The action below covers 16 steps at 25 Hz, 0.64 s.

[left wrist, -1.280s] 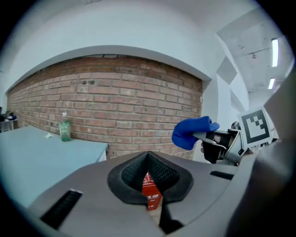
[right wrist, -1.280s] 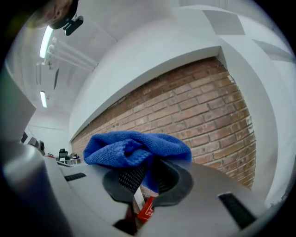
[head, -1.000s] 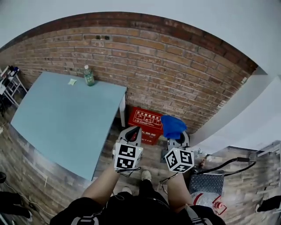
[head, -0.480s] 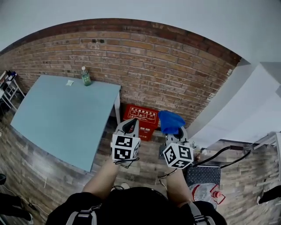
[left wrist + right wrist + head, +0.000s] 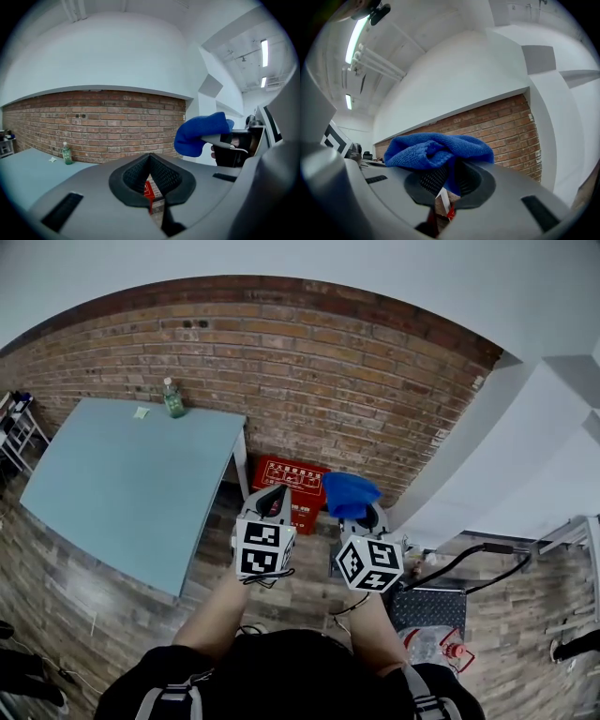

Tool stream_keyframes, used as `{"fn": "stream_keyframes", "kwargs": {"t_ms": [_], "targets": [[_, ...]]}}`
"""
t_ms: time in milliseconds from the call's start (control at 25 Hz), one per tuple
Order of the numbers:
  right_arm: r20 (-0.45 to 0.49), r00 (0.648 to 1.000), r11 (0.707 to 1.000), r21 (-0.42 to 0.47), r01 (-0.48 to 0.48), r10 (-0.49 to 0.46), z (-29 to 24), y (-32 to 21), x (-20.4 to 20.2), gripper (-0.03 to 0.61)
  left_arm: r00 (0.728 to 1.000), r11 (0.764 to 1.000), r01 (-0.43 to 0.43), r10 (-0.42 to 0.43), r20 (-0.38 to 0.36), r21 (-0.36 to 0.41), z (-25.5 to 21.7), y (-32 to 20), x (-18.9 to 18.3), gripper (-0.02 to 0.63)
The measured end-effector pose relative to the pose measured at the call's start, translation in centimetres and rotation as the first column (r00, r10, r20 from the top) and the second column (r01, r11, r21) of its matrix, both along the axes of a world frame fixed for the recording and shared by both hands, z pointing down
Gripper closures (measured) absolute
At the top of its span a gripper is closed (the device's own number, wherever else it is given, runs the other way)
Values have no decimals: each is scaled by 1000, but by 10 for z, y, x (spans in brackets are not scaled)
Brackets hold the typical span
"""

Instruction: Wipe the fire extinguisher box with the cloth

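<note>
Left gripper: jaws together, nothing held | right gripper: jaws clamped on blue cloth | fire extinguisher box: on the floor at the far brick wall, right of the table | step: we judge we should lower the cloth flat onto the box and stroke evenly.

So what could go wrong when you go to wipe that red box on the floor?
1. The blue cloth is bunched up in the right tool, with most of it lumped above the jaws, so it might slip out while rubbing.
2. The red box sits low on the floor against the brick wall, right beside the table leg, so a tool could bump the leg or the wall.
</note>
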State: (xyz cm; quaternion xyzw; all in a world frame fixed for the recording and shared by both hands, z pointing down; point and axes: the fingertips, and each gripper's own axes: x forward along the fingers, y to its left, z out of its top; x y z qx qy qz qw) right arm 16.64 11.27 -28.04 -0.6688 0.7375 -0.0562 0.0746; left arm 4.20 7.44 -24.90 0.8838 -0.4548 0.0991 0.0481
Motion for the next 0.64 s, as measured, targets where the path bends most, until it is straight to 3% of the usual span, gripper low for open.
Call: {"fn": "stream_keyframes", "kwargs": {"t_ms": [360,640], "targets": [[15,999,999,9,33,-33,5,-2,7,531,999,1000,24,-24,40,0,2,0,8,607],[44,997,998,10,57,-58,3,-10,4,531,1000,999,9,-10,-21,-40,9,-9,12,607]]}}
